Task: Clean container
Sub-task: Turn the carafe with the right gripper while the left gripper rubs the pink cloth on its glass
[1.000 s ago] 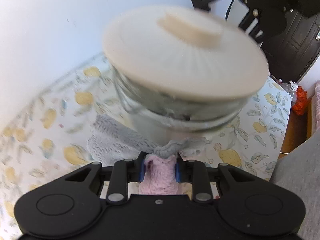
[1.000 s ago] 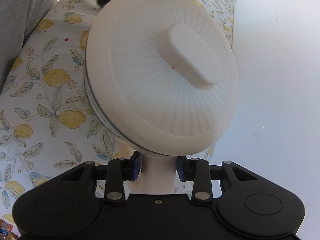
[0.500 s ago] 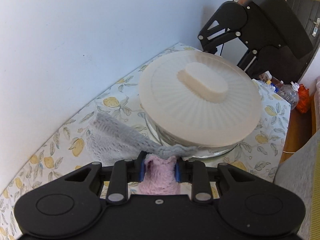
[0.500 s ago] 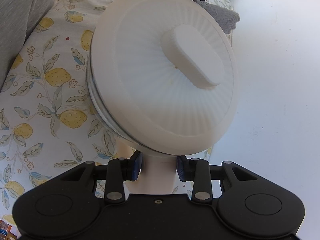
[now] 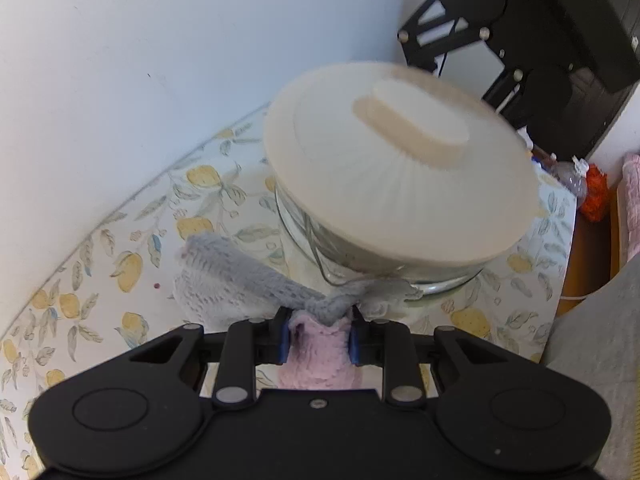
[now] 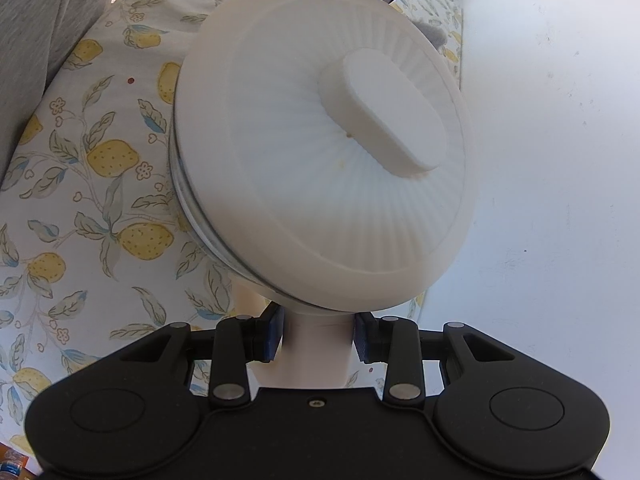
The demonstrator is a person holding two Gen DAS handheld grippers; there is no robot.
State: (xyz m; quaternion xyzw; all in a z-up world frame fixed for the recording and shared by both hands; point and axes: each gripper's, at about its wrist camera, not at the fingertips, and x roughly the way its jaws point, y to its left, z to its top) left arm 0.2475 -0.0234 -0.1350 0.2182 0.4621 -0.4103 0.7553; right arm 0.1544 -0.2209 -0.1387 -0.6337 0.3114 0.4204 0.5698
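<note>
1. Left gripper (image 5: 319,334): matte black plastic body with two round recessed discs near the back edge and silver rivets on the linkage bars.
2. Its fingertips (image 5: 283,334) have blue pads.
3. Right gripper (image 6: 319,338) looks identical, with blue ribbed pads (image 6: 274,333), silver pivot pins, and one small screw on the centerline behind the fingers.

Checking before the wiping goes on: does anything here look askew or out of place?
Yes: the container is tilted rather than level, its white lid still on. The right gripper grips its handle. The left gripper grips a pink-and-grey cloth against the glass side. Nothing looks spilled or broken.
</note>
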